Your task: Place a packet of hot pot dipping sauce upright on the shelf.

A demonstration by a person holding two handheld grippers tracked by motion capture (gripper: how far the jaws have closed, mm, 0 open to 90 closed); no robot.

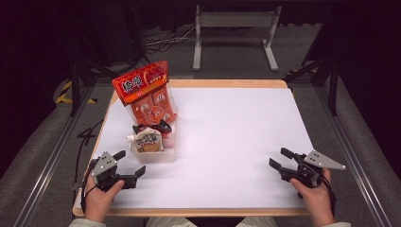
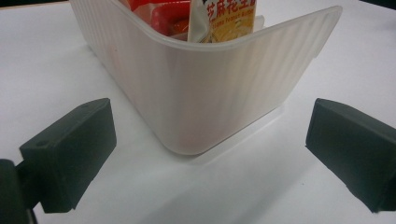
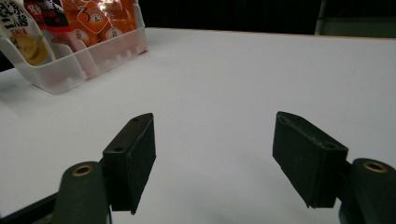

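at the near left corner of the tabletop (image 1: 227, 142) the left gripper (image 1: 127, 166) rests in the person's left hand (image 1: 99, 198), its fingers (image 2: 70, 154) spread wide with nothing between them, aimed at the clear plastic bin (image 1: 158, 155) that stands just beyond their tips, apart from them. in the left gripper view the bin's rounded, ribbed corner (image 2: 201, 102) sits between the two dark pads but farther off, not touched. the bin stands on the left half of the tabletop, nearer the left edge than the middle, and holds packets upright: a pale sauce pouch (image 1: 147, 141) at its near end, a tall orange snack bag (image 1: 146, 92) leaning out at its far end, and a dark packet between them (its print is too small to read). the middle of the white tabletop is bare. near the near right corner the right gripper (image 1: 280, 160) lies in the person's right hand (image 1: 314, 196), its fingers (image 3: 133, 154) also spread and holding nothing, pointing leftward across the tabletop, well apart from the bin (image 3: 88, 60).
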